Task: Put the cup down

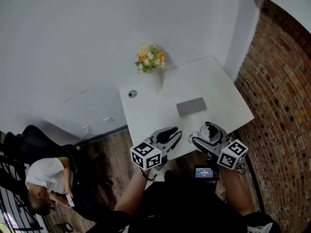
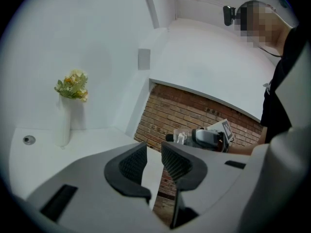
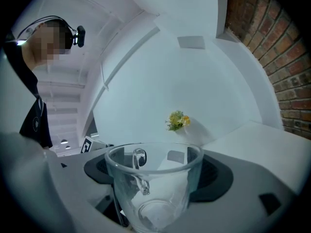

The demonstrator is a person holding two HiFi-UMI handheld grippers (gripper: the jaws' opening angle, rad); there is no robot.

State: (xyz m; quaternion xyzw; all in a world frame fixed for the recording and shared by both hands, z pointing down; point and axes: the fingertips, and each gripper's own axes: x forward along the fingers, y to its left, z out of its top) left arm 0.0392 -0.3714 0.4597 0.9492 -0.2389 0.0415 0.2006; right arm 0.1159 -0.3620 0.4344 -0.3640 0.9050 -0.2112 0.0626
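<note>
Evidently the right tongs (image 3: pixel 158 171) clamp a glass cup (image 3: pixel 151 191) while the left tongs (image 2: pixel 154 163) stand slightly apart, empty.

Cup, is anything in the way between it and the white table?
Nothing visible is. The right gripper holds the cup at the table's near edge, bare there; the grey pad lies further in, the flowers at the far edge.

Free tabletop (image 1: pixel 221 91) around grey pad (image 1: pixel 191 107)

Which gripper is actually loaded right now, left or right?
The right gripper: its jaws are closed on a clear glass cup with a handle. The left gripper has only a narrow empty gap between its jaws.
</note>
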